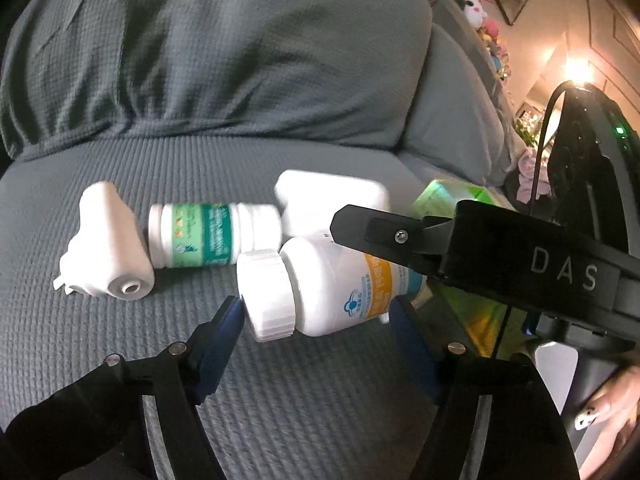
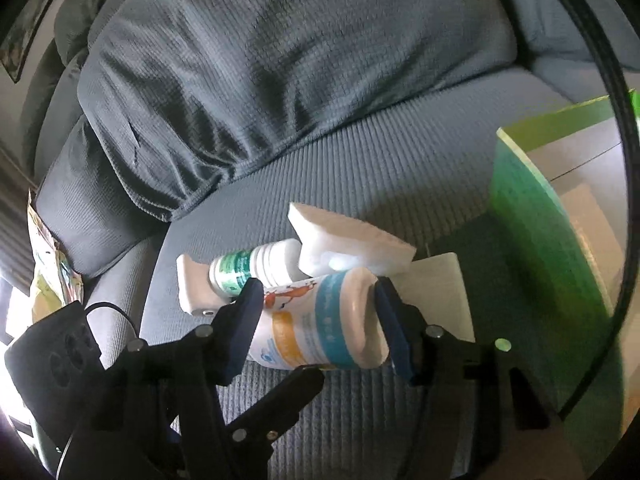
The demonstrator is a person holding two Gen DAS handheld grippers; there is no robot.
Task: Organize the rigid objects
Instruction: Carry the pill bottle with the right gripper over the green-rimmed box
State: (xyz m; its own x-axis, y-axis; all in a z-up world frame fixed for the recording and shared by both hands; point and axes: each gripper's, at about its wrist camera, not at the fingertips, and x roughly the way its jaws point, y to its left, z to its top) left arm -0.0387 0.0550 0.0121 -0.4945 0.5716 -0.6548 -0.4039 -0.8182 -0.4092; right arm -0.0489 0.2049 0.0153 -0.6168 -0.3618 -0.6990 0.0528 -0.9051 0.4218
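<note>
on a grey sofa seat (image 1: pixel 120 360), the right gripper (image 2: pixel 320 322) clenches a white bottle with an orange and blue label (image 1: pixel 332 288) across its body, while the left gripper (image 1: pixel 320 312) straddles it, one of its fingers (image 1: pixel 230 316) at the cap, the other hidden behind the body; contact cannot be told. a green-label bottle (image 1: pixel 200 236), a white plug (image 1: pixel 106 240) and a white block (image 1: pixel 332 200) lie touching just beyond; a green box (image 2: pixel 532 216) waits right. two grips pulling unevenly could twist the bottle loose, scattering its neighbours.

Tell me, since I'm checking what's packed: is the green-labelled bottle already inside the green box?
No: the green-labelled bottle lies on its side on the grey sofa cushion, left of the green box.
</note>
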